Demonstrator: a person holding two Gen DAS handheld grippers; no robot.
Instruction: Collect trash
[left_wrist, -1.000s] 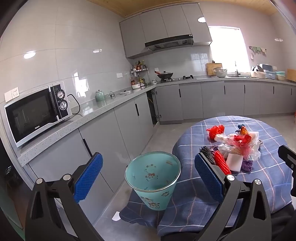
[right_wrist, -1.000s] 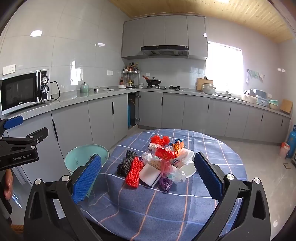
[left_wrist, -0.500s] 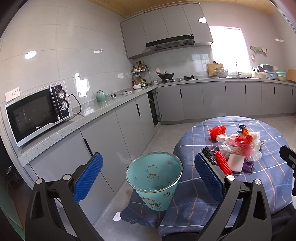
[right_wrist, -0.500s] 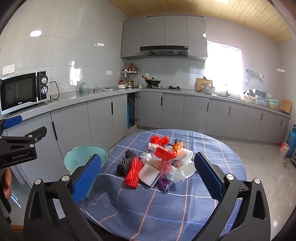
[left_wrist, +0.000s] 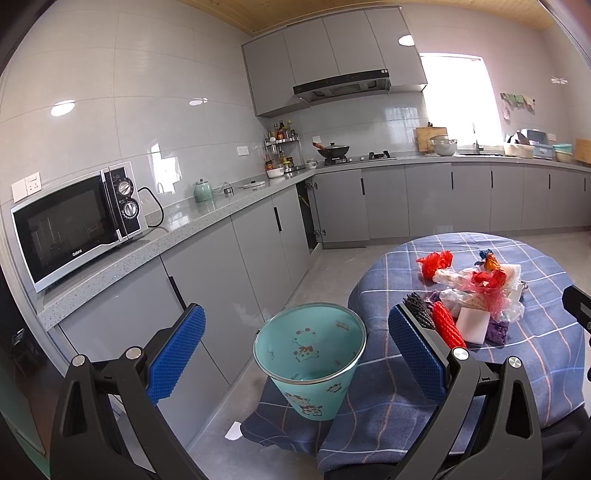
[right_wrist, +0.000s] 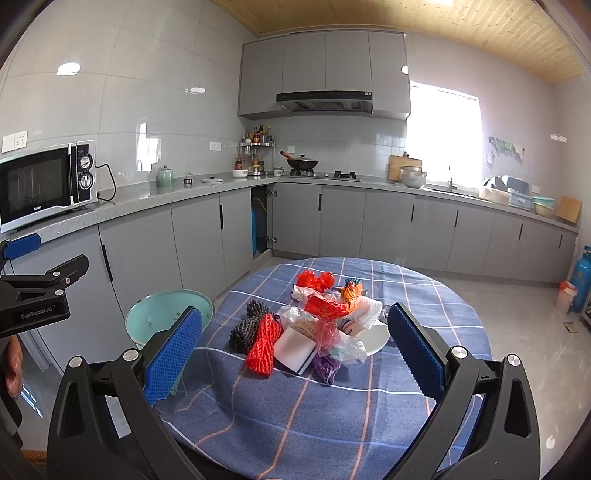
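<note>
A pile of trash lies on a round table with a blue checked cloth: red foam net, black net, white block, red and clear wrappers, a purple scrap. The pile also shows in the left wrist view. A teal bin with cartoon prints stands on the floor left of the table; its rim shows in the right wrist view. My left gripper is open and empty, above and in front of the bin. My right gripper is open and empty, in front of the pile.
Grey kitchen cabinets run along the left and back walls. A microwave sits on the counter at left. A white plate lies under the pile. A blue gas cylinder stands at the far right.
Both views have shifted only slightly; the bin sits a little more to the right in the left wrist view. Both grippers stay open.
</note>
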